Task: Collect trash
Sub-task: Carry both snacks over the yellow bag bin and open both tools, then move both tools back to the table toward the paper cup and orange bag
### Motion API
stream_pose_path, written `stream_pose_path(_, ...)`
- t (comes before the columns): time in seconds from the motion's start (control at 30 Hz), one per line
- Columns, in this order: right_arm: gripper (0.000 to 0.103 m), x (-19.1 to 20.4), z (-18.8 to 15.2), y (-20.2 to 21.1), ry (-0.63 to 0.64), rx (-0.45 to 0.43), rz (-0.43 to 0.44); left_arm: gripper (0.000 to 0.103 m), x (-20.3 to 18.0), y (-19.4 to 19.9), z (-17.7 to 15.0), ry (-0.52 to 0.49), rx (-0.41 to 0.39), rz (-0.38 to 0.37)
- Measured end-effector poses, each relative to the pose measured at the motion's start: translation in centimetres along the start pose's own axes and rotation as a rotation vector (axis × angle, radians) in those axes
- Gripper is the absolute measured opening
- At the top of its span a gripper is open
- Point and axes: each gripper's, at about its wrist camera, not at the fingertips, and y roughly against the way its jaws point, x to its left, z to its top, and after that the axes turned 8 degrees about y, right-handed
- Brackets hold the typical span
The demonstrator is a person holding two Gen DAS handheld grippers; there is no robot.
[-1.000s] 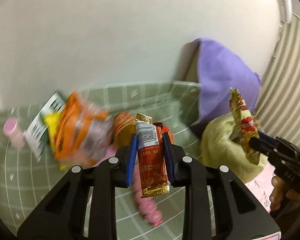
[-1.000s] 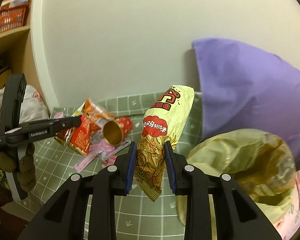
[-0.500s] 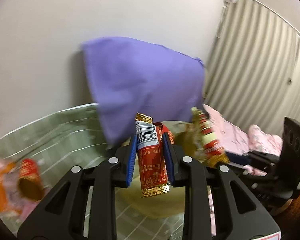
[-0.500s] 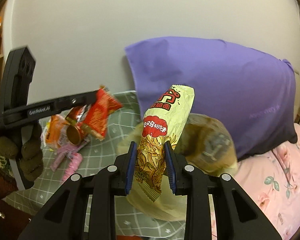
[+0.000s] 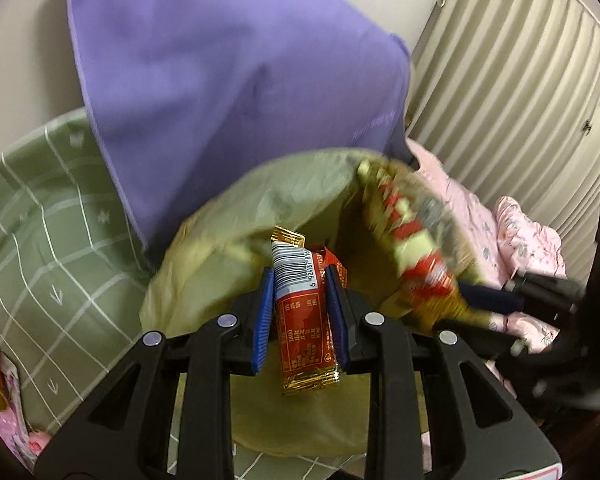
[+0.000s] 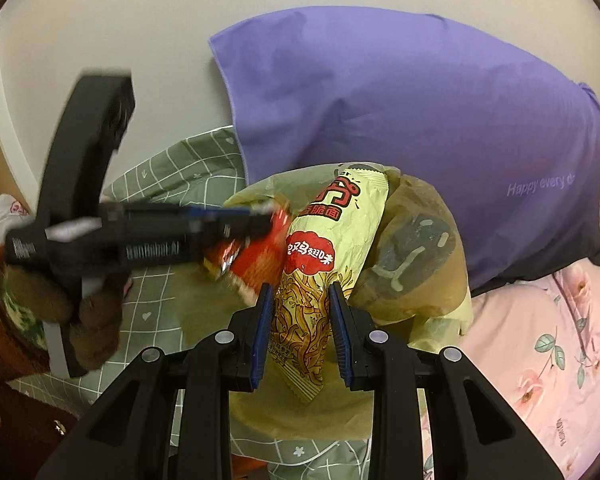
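A bed with a green checked sheet [image 5: 40, 216] and a purple pillow [image 5: 236, 80] against the wall fills the left wrist view. The left gripper [image 5: 300, 312], jaws narrow, pinches an upright red wrapper [image 5: 304, 320] over the mouth of a yellow-green trash bag [image 5: 268, 200]; the blurred noodle packet [image 5: 412, 248] hangs at the bag's right rim. In the right wrist view, the right gripper [image 6: 300, 320] clamps that noodle packet [image 6: 328, 256] above the bag [image 6: 420, 280], touching the red wrapper [image 6: 260, 260]. A pink floral quilt [image 6: 548, 340] lies at the right edge.

My right gripper [image 6: 300, 304] is clamped on a yellow noodle packet [image 6: 328, 256] over the trash bag [image 6: 420, 280]; left gripper [image 6: 260, 220] alongside pinches a red wrapper [image 6: 260, 264].
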Motion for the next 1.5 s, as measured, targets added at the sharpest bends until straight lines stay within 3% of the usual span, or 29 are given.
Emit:
stream_pose_path(0.3,0.027,-0.8,0.0,-3.1,0.009,0.051,0.004,0.024,1.2,-0.8,-1.4,0.010,0.028,0.035)
stream_pose_path(0.67,0.027,-0.6,-1.8,-1.4,-0.019,0.055,-0.016,0.025,1.3,0.9,-2.1,0.007,0.018,0.013)
stream_pose_path(0.97,0.039,-0.7,-1.4,-0.8,-0.045,-0.010,-0.069,0.052,1.9,3.9,-1.6,0.060,-0.064,-0.041)
stream_pose_path(1.23,0.045,1.5,-0.3,-1.1,-0.027,-0.032,-0.013,0.055,4.7,8.1,-3.1,0.141,-0.153,0.036)
stream_pose_path(1.5,0.046,5.5,1.6,-1.5,0.034,-0.101,0.003,0.056,10.3,13.8,-6.1,0.229,-0.239,0.198)
